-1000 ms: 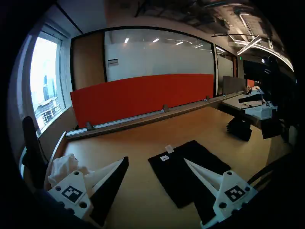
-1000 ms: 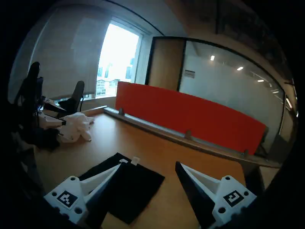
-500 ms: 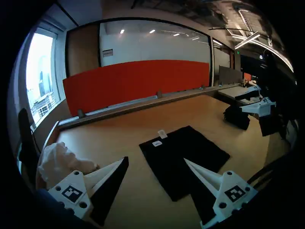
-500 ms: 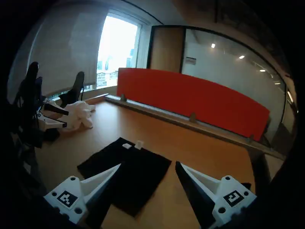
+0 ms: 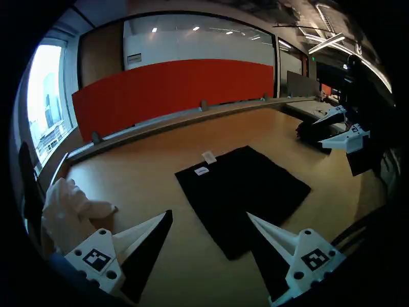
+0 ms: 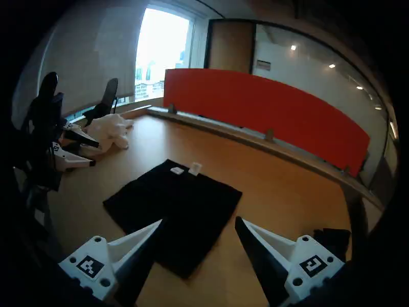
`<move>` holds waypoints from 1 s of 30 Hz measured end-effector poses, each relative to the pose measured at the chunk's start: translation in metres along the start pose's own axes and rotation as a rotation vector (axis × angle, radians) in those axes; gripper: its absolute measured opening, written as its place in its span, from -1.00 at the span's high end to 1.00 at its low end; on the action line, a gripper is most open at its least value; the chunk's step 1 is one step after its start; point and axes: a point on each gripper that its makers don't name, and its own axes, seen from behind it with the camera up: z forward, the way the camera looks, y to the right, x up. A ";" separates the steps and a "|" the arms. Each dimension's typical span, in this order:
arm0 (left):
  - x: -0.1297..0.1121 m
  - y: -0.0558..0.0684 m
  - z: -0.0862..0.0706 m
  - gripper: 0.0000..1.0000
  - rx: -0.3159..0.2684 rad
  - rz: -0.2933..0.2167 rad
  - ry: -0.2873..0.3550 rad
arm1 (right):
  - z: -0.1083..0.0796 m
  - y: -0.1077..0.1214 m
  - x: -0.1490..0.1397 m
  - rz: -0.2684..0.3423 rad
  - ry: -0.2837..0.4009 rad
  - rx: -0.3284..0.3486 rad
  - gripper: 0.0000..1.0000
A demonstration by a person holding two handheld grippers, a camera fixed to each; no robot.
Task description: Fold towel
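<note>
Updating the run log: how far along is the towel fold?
Done: nothing visible; the black towel lies spread flat on the table, white tags at its far edge. In hand: nothing; the left tool and right tool are both open, not touching it. Left: grasp an edge and make every fold.

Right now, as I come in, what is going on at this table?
A person holds a gripper in each hand above a wooden table. A black towel lies spread flat on it, with small white tags at its far edge. The left gripper and the right gripper both hover at the towel's near side with jaws open, gripping nothing. A crumpled white cloth lies off to one side.
</note>
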 end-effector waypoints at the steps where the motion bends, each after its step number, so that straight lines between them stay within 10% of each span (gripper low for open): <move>1: -0.004 0.001 0.002 -0.92 -0.003 0.003 -0.008 | 0.002 -0.001 -0.004 -0.004 -0.008 0.002 -1.00; 30: -0.083 0.035 0.045 -0.92 -0.103 0.060 -0.181 | 0.042 -0.020 -0.101 -0.045 -0.188 0.070 -1.00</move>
